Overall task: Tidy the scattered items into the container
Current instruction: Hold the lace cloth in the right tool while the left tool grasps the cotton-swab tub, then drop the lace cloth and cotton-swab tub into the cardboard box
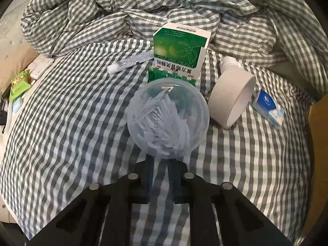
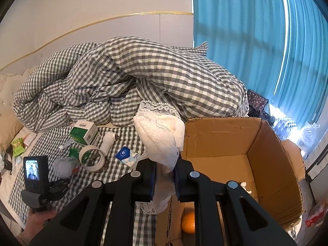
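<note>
My left gripper is shut on a clear round plastic tub of white picks and holds it above the checked bed sheet; it shows from outside in the right wrist view. My right gripper is shut on a white lace cloth beside the open cardboard box. An orange lies in the box. On the bed lie a green medicine box, a roll of tape, a white tube, a white bottle and a blue tissue pack.
A crumpled checked duvet fills the back of the bed. Green snack packets and small items lie at the left edge. Blue curtains hang behind the box.
</note>
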The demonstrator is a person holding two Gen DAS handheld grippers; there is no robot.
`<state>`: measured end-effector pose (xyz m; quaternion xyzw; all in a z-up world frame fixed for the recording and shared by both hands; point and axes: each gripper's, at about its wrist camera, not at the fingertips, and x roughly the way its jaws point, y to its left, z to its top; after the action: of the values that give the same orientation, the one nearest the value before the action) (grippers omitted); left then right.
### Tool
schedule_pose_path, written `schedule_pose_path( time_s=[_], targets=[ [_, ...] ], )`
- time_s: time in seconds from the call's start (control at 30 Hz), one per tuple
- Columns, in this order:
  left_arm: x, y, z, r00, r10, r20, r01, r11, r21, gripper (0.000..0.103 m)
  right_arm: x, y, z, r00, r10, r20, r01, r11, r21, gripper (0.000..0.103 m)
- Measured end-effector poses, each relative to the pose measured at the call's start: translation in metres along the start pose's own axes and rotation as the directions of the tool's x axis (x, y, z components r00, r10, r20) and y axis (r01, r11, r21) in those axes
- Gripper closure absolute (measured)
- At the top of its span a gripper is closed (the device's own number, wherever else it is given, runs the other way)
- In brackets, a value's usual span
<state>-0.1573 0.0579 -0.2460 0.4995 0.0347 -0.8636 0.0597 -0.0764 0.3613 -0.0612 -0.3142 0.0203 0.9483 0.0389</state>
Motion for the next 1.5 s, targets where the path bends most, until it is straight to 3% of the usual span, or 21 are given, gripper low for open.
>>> schedule_pose_path(
  time_s=[0.23,0.47,0.5,0.57,0.6,0.63,0.73,1.03,1.07,1.1,1.13,1.43,1.5],
  targets=[
    [-0.04,0.006,-0.005,0.997,-0.043,0.063,0.041,0.999,0.036,0.101,-0.001,-0.012,-0.001,1.0,-0.007,0.007,0.007,1.0,0.025,0.088],
    [-0.069,0.005,0.006,0.987,-0.015,0.159,-0.001,0.995,0.098,0.098,-0.006,-0.023,-0.004,1.0,-0.021,0.013,0.021,0.998,0.054,0.088],
    [-0.067,0.006,0.01,0.988,-0.02,0.152,0.006,0.995,0.097,0.092,-0.006,-0.024,-0.004,1.0,-0.023,0.014,0.022,0.998,0.056,0.088],
    [-0.06,0.007,0.013,0.991,-0.023,0.131,0.011,0.995,0.096,0.066,-0.007,-0.024,-0.004,1.0,-0.026,0.016,0.025,0.998,0.054,0.088],
    [-0.056,0.007,0.015,0.991,-0.014,0.13,0.002,0.996,0.095,0.032,-0.008,-0.024,-0.003,0.999,-0.03,0.018,0.029,0.998,0.051,0.088],
    [-0.054,0.007,0.017,0.99,-0.005,0.14,-0.008,0.996,0.093,0.009,-0.008,-0.024,-0.003,0.999,-0.033,0.019,0.032,0.998,0.049,0.088],
    [-0.051,0.007,0.022,0.983,0.011,0.185,-0.028,0.996,0.088,0.003,-0.008,-0.026,-0.001,0.999,-0.044,0.019,0.043,0.998,0.049,0.088],
    [0.007,0.005,0.031,0.999,-0.031,0.034,0.028,0.996,0.084,0.004,-0.003,-0.025,-0.001,0.998,-0.065,0.005,0.064,0.997,0.044,0.088],
    [0.01,0.007,0.03,0.999,-0.042,0.025,0.04,0.997,0.07,0.01,-0.001,-0.025,-0.001,0.998,-0.069,0.001,0.069,0.997,0.042,0.088],
    [0.014,0.009,0.029,0.999,-0.053,0.009,0.053,0.997,0.055,0.039,0.0,-0.025,-0.001,0.997,-0.074,-0.002,0.074,0.996,0.043,0.088],
    [0.018,0.01,0.029,0.999,-0.052,-0.006,0.053,0.997,0.051,0.042,0.002,-0.027,-0.002,0.997,-0.081,-0.01,0.082,0.996,0.046,0.088],
    [0.01,0.008,0.027,0.998,-0.06,0.001,0.06,0.997,0.057,0.043,0.008,-0.078,-0.019,0.974,-0.206,-0.09,0.217,0.967,0.134,0.088],
    [0.009,0.007,0.029,0.998,-0.062,0.006,0.061,0.996,0.057,0.043,0.007,-0.094,-0.024,0.963,-0.241,-0.116,0.258,0.954,0.154,0.08]
  ],
)
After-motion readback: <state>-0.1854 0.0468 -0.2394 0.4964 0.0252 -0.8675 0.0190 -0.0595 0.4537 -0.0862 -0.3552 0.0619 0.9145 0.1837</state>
